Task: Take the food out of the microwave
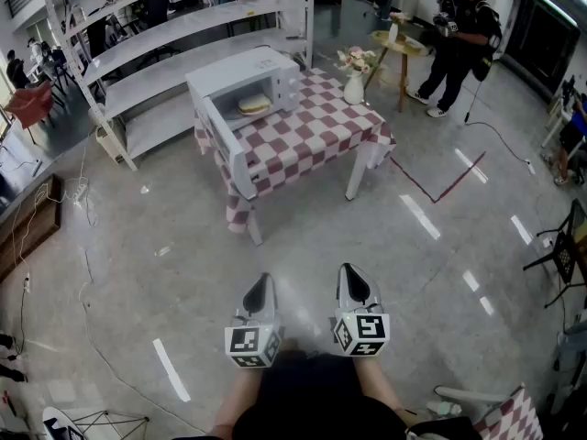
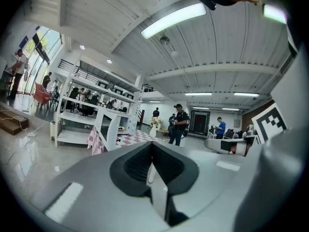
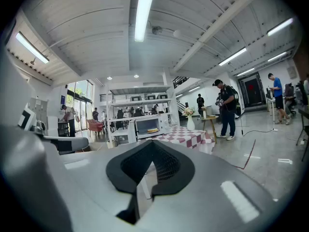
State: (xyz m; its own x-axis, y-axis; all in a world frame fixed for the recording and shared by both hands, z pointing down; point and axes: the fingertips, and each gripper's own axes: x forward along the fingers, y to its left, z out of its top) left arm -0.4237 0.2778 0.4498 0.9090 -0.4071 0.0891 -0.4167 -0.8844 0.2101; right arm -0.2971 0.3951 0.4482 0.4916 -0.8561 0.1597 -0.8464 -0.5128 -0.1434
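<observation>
The food (image 1: 254, 104) lies in the open microwave (image 1: 275, 70), well ahead of the left claw (image 1: 263, 279), with the right claw (image 1: 348, 269) further off; both are pressed together, empty.

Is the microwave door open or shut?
Open. The microwave has its door swung out past the table edge, and the food shows inside.

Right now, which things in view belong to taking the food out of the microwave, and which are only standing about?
For the job: white microwave with open door; flat yellowish food inside it; left tongs, right tongs, both shut, empty.
Just standing about: white vase of flowers; white metal shelf rack; small round wooden table.
</observation>
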